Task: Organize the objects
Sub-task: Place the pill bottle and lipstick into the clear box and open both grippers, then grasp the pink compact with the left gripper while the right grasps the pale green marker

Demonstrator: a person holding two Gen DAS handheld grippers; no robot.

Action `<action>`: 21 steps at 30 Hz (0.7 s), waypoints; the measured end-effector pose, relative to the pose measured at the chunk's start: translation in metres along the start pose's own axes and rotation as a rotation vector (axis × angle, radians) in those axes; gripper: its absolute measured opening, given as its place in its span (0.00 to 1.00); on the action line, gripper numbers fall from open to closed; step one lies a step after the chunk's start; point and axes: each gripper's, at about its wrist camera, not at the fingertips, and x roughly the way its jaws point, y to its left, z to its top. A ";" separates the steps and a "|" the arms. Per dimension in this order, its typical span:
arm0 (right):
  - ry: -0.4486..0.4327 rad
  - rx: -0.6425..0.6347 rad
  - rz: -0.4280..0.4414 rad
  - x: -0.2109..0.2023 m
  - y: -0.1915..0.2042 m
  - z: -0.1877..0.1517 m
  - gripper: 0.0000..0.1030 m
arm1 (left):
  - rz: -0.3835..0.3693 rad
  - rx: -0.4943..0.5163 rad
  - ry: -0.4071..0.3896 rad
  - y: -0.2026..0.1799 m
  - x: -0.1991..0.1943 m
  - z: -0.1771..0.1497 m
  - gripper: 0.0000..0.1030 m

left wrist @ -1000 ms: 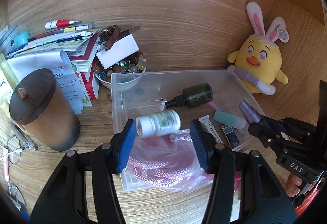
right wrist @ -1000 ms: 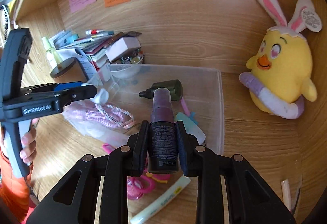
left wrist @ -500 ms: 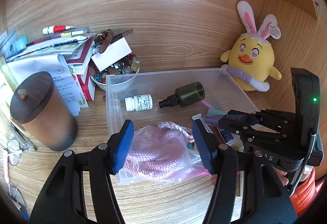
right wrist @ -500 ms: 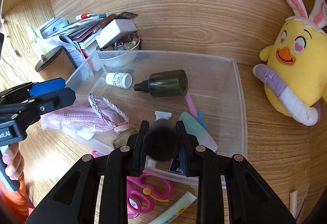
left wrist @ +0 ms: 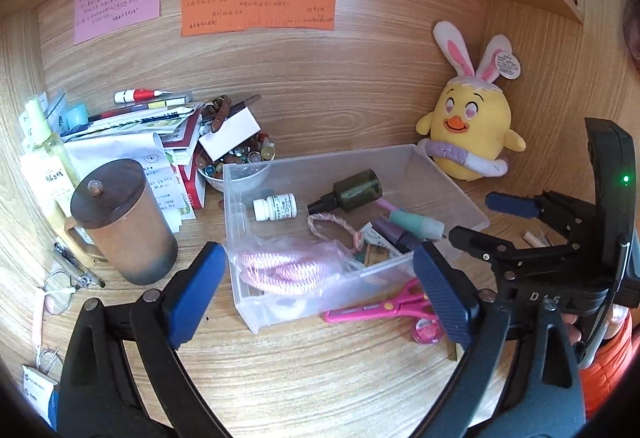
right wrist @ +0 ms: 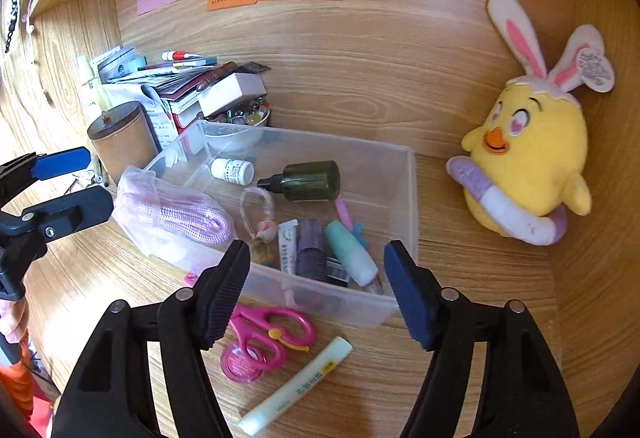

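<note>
A clear plastic bin (left wrist: 440,174) (right wrist: 412,198) on the wooden desk holds a white pill bottle (left wrist: 276,207) (right wrist: 233,171), a dark green spray bottle (left wrist: 354,191) (right wrist: 308,182), a purple bottle (right wrist: 310,254) (left wrist: 394,234), a teal tube (right wrist: 350,252) and a bagged pink rope (left wrist: 280,268) (right wrist: 180,218). My left gripper (left wrist: 320,290) is open and empty in front of the bin. My right gripper (right wrist: 316,294) is open and empty over the bin's near edge. Pink scissors (right wrist: 268,330) (left wrist: 380,308) and a pale yellow tube (right wrist: 296,386) lie on the desk before the bin.
A brown lidded canister (left wrist: 120,222) stands left of the bin. Stacked papers, books and a bowl of beads (left wrist: 236,158) sit behind it. A yellow plush chick (right wrist: 528,158) stands at the right wall. A small pink round case (right wrist: 240,362) lies beside the scissors.
The white pill bottle left my left gripper and now lies in the bin. My right gripper opened and let the purple bottle go into the bin. Both grippers pulled back.
</note>
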 end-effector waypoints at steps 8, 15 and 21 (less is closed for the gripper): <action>0.083 0.019 -0.010 0.004 -0.006 -0.037 0.71 | -0.027 0.028 0.091 -0.013 0.010 -0.035 0.94; 0.195 0.023 -0.001 0.026 -0.005 -0.070 0.71 | -0.086 0.081 0.207 -0.038 0.038 -0.065 0.93; 0.230 0.040 0.064 0.030 -0.011 -0.082 0.49 | -0.141 0.122 0.267 -0.063 0.059 -0.074 0.77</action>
